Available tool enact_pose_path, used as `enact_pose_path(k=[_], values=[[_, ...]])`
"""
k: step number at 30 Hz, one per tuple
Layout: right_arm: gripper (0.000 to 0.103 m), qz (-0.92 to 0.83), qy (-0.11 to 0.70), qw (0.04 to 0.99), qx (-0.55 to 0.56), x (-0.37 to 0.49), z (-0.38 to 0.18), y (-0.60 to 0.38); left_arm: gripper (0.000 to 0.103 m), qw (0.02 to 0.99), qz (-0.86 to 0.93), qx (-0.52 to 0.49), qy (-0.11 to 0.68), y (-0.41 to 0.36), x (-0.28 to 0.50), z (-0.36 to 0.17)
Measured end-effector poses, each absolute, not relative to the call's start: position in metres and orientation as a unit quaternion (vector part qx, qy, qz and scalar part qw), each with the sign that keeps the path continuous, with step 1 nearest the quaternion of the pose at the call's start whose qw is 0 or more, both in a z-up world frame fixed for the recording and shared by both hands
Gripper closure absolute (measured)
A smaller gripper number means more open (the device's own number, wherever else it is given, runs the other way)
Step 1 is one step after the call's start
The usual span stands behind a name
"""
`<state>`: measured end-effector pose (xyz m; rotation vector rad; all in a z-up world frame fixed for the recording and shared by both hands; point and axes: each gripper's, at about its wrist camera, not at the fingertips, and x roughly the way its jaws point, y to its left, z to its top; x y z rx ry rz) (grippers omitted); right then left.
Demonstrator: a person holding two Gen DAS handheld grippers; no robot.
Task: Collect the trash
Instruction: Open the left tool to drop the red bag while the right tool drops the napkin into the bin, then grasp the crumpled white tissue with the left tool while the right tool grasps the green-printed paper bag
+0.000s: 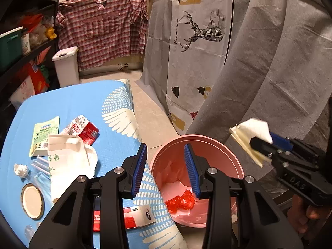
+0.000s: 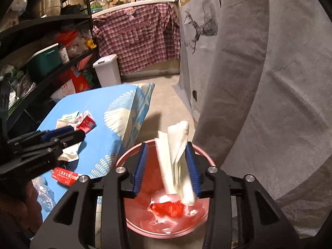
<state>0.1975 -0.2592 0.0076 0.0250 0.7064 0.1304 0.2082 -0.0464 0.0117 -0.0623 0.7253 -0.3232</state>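
A pink bin (image 1: 234, 155) stands on the floor beside the blue table (image 1: 87, 99), with a crumpled red plastic bag (image 1: 180, 202) inside. My left gripper (image 1: 166, 151) is open and holds nothing, hanging over the table's edge and the bin's near rim. My right gripper (image 2: 167, 151) is over the bin (image 2: 128, 155) with its jaws apart. A folded white paper wrapper (image 2: 176, 161) stands loose between them, leaning on the right finger and blurred. The red bag (image 2: 168, 208) lies below it. On the table lie a white paper bag (image 1: 68, 157), a red-and-white carton (image 1: 83, 128) and a green packet (image 1: 44, 132).
A crumpled tissue (image 1: 20, 170), a round lid (image 1: 32, 200), clear wrappers and a red box (image 1: 128, 217) also lie on the table. A white lidded bin (image 1: 66, 66) stands behind. Black shelves (image 2: 41, 41) fill the left. A grey cover (image 1: 269, 62) hangs at right.
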Motion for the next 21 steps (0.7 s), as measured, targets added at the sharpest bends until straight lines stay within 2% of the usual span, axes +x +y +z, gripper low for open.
enact_pose_path(k=[4,8,21], values=[[0.061,0.066,0.353,0.933,0.019,0.198,0.005,-0.262,0.065,0.924,-0.156,-0.031,0.348,-0.041,0.205,0.016],[0.057,0.065,0.419,0.905,0.026,0.211,-0.018,-0.261,0.065,0.926,-0.150,-0.033,0.345,-0.031,0.204,0.018],[0.057,0.065,0.432,0.899,-0.007,0.210,-0.026,-0.251,0.065,0.934,-0.134,-0.049,0.327,0.017,0.193,0.032]])
